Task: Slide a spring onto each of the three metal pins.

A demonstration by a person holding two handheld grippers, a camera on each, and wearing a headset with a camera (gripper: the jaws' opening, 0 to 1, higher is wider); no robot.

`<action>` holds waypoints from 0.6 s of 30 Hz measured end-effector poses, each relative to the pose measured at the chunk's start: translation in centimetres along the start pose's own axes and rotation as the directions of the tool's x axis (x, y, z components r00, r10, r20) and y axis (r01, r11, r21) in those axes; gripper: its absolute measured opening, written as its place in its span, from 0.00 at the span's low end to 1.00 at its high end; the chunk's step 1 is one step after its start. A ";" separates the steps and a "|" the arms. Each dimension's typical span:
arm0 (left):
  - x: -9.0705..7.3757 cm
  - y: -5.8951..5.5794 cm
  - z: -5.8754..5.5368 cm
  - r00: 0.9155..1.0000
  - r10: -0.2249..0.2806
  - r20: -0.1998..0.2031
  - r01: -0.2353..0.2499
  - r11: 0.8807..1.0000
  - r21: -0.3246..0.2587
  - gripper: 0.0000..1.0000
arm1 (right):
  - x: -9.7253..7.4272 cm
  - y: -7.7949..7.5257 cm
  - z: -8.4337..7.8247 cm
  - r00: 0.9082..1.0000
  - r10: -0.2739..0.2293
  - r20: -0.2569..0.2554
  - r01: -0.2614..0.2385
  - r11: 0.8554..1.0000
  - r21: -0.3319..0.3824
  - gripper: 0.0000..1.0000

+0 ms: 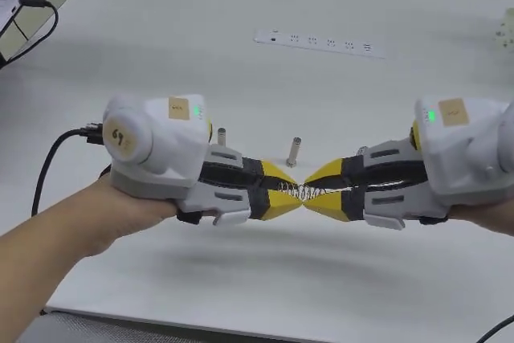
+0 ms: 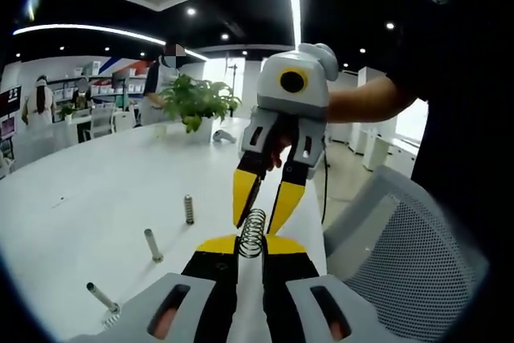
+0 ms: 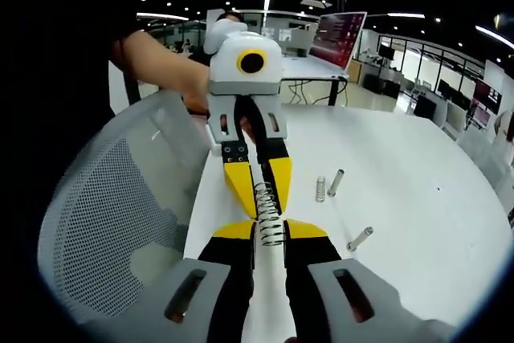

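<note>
I have the left claw (image 1: 295,193) and the right claw (image 1: 312,192) nose to nose above the tabletop (image 1: 241,78). Each is pinched narrow on one end of the same spring (image 3: 267,214). The spring's long axis runs level, straight from one claw to the other. The nearest bare pin (image 1: 295,150) stands upright just beyond where the tips meet, about equally near both. To my mind, one claw must let go so the other can tip the spring upright over that pin.
</note>
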State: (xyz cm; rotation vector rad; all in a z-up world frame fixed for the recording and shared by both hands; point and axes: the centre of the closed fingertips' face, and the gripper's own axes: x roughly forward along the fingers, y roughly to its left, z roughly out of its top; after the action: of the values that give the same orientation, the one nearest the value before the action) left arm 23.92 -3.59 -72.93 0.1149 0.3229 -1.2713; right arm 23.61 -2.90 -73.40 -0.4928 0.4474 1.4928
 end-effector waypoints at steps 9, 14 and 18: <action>-0.1 0.0 0.1 1.000 -0.010 0.008 0.010 1.000 -0.026 0.03 | -0.5 -0.1 -0.5 1.000 -0.012 0.008 0.012 1.000 0.022 0.08; -0.1 0.0 -0.2 1.000 -0.015 0.008 0.016 0.999 -0.031 0.03 | -0.6 0.1 -0.2 1.000 -0.010 0.011 0.010 1.000 0.010 0.08; 0.0 0.0 -0.7 1.000 -0.019 -0.012 0.018 0.999 -0.028 0.03 | -0.9 0.4 0.4 1.000 -0.004 0.006 0.004 0.999 -0.034 0.07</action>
State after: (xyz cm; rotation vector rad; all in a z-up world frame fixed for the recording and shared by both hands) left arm 23.82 -3.37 -73.56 0.0969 0.3528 -1.2843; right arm 23.17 -3.37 -72.61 -0.5159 0.4170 1.4992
